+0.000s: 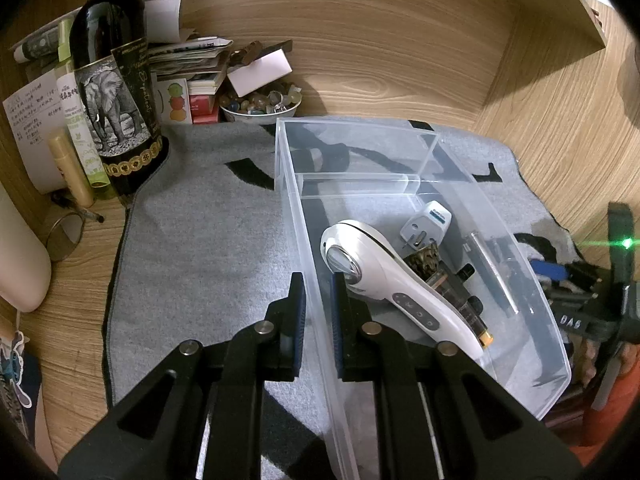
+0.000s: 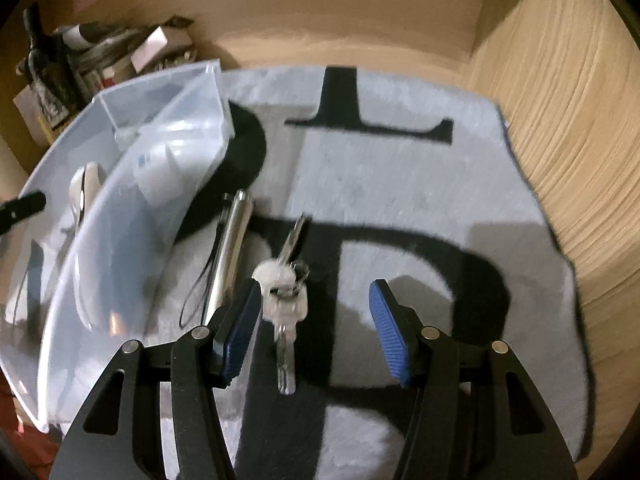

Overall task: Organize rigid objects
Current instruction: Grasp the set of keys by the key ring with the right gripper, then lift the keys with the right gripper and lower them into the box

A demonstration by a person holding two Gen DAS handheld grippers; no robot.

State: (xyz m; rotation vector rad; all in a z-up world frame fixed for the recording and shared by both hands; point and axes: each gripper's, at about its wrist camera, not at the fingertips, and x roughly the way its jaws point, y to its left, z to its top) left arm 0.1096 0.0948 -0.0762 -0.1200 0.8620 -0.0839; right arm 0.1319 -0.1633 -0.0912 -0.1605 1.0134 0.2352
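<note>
Keys [image 2: 284, 304] on a ring lie on the grey mat [image 2: 420, 184] between the half-open fingers of the right gripper [image 2: 316, 320], untouched, beside a metal pen [image 2: 232, 248]. The left gripper [image 1: 318, 304] is clamped on the near wall of the clear plastic box [image 1: 516, 256]. Inside lie a white handheld device [image 1: 384, 280] and a plug adapter [image 1: 426, 226]. The wine bottle [image 1: 114, 92] label shows an elephant; its lettering is unreadable.

Motion blur smears the keys [image 2: 284, 300] and the clutter [image 2: 100, 56] behind the clear bin [image 2: 132, 184]. The wine bottle [image 1: 116, 80] is cut off at the top edge.
</note>
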